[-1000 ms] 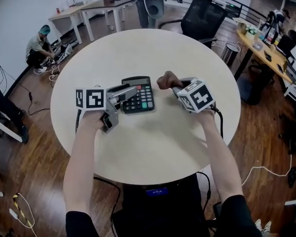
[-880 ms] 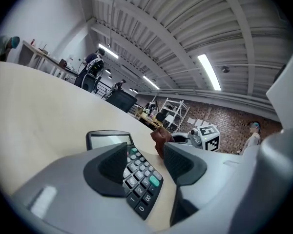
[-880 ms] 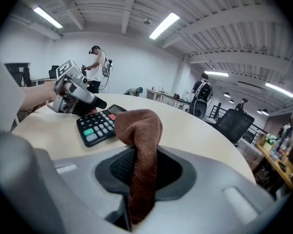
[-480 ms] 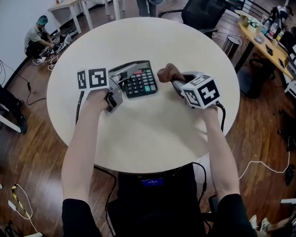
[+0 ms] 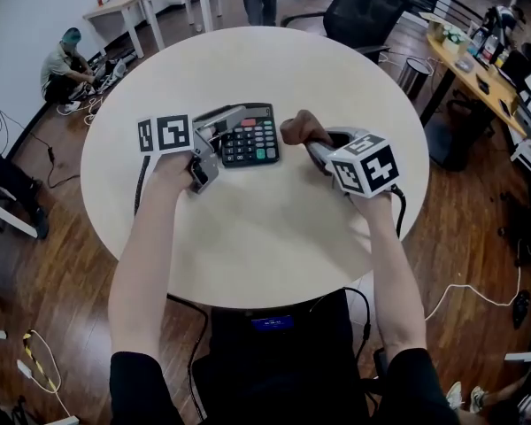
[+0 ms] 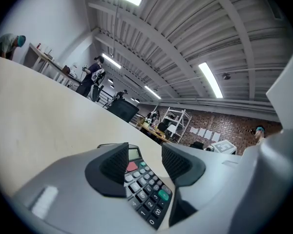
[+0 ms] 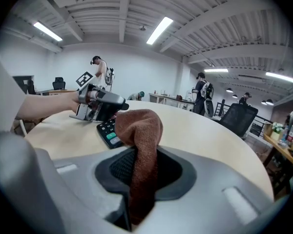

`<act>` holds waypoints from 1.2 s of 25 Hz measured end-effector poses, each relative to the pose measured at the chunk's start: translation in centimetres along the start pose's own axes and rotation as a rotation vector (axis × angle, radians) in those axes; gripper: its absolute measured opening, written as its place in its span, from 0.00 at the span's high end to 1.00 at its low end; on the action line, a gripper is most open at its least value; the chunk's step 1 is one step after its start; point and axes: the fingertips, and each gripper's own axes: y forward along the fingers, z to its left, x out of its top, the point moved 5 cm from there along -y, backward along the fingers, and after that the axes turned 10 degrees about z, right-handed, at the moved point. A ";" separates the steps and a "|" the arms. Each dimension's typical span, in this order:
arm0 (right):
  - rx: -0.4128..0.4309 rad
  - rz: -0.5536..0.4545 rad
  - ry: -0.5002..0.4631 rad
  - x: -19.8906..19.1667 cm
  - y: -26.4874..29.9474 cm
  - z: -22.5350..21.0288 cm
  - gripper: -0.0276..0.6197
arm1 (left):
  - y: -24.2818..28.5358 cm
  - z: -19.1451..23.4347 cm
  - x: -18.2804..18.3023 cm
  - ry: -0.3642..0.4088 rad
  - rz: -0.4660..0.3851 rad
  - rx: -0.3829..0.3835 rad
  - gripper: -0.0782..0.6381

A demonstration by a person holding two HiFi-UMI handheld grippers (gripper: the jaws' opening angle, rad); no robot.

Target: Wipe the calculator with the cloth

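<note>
Round table (image 5: 248, 237) carried the calculator (image 5: 250, 140), long axis running near to far. Right gripper (image 7: 142, 172) was clamped on the brown cloth (image 7: 145, 126), just right of the calculator. Left gripper (image 6: 144, 162), jaws just narrowing yet apart, sat over its left edge; no grip evident.

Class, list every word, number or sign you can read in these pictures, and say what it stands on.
No text reads clearly.
Calculator key legends and display: too small, blurred.
Left cube and right cube: black-and-white square markers, no words.
Sheets on the brick wall: too small.
</note>
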 end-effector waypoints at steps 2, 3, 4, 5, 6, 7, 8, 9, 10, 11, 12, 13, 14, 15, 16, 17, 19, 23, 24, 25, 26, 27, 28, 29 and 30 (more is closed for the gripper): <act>0.043 -0.057 0.049 0.0 -0.9 0.1 0.83 | -0.3 -0.5 -0.4 -0.001 0.008 -0.015 0.61; 0.078 -0.095 0.084 0.0 -1.4 0.2 0.83 | -0.4 -0.8 -0.7 0.000 0.016 -0.021 0.62; 0.116 -0.136 0.122 0.1 -1.9 0.2 0.83 | -0.5 -1.1 -1.0 0.001 0.023 -0.024 0.62; 0.150 -0.178 0.158 0.1 -2.5 0.3 0.83 | -0.6 -1.4 -1.3 0.004 0.031 -0.023 0.64; 0.177 -0.215 0.188 0.3 -3.0 0.3 0.83 | -0.7 -1.7 -1.4 0.011 0.041 -0.020 0.65; 0.196 -0.245 0.210 0.4 -3.5 0.4 0.83 | -0.7 -2.1 -1.6 0.021 0.056 -0.016 0.65; 0.211 -0.267 0.222 0.6 -4.0 0.6 0.83 | -0.7 -2.4 -1.8 0.033 0.073 -0.013 0.65; 0.223 -0.283 0.228 0.7 -4.4 0.9 0.83 | -0.7 -2.7 -2.1 0.044 0.089 -0.012 0.65; 0.234 -0.295 0.229 0.8 -4.7 1.3 0.83 | -0.7 -3.0 -2.3 0.053 0.102 -0.011 0.65; 0.243 -0.304 0.229 0.9 -5.0 1.8 0.83 | -0.8 -3.2 -2.6 0.057 0.112 -0.013 0.65; 0.250 -0.312 0.229 0.9 -5.3 2.2 0.83 | -0.9 -3.3 -2.8 0.059 0.119 -0.016 0.65; 0.256 -0.321 0.229 1.0 -5.5 2.5 0.83 | -1.0 -3.5 -3.0 0.059 0.123 -0.020 0.65; 0.258 -0.328 0.231 1.0 -5.8 2.6 0.83 | -1.1 -3.6 -3.2 0.059 0.124 -0.021 0.65; 0.258 -0.334 0.233 1.0 -6.1 2.7 0.83 | -1.1 -3.7 -3.2 0.060 0.124 -0.019 0.65; 0.258 -0.340 0.236 0.9 -6.3 2.7 0.83 | -1.1 -3.8 -3.2 0.061 0.122 -0.016 0.65; 0.258 -0.345 0.240 0.8 -6.5 2.7 0.83 | -1.1 -3.8 -3.2 0.061 0.119 -0.013 0.65; 0.265 -0.361 0.256 0.5 -6.9 2.7 0.83 | -1.2 -3.8 -3.2 0.057 0.113 -0.012 0.65; 0.304 -0.404 0.292 0.4 -7.4 3.4 0.83 | -1.3 -4.3 -3.7 0.055 0.119 -0.024 0.66; 0.316 -0.411 0.296 0.4 -7.6 3.8 0.83 | -1.4 -4.4 -3.8 0.054 0.121 -0.023 0.66; 0.328 -0.416 0.300 0.3 -7.7 4.1 0.83 | -1.6 -4.4 -3.9 0.050 0.118 -0.019 0.66; 0.343 -0.425 0.300 0.3 -8.0 4.4 0.83 | -1.8 -4.4 -4.0 0.043 0.110 -0.013 0.66; 0.366 -0.441 0.298 0.4 -8.3 4.8 0.83 | -2.2 -4.4 -4.0 0.033 0.096 -0.006 0.66; 0.391 -0.459 0.300 0.5 -8.6 5.1 0.83 | -2.6 -4.5 -4.0 0.025 0.077 0.002 0.66; 0.417 -0.479 0.308 0.5 -8.9 5.4 0.83 | -3.0 -4.7 -4.1 0.021 0.055 0.008 0.66; 0.442 -0.499 0.322 0.4 -9.1 5.6 0.83 | -3.5 -5.0 -4.2 0.021 0.034 0.012 0.66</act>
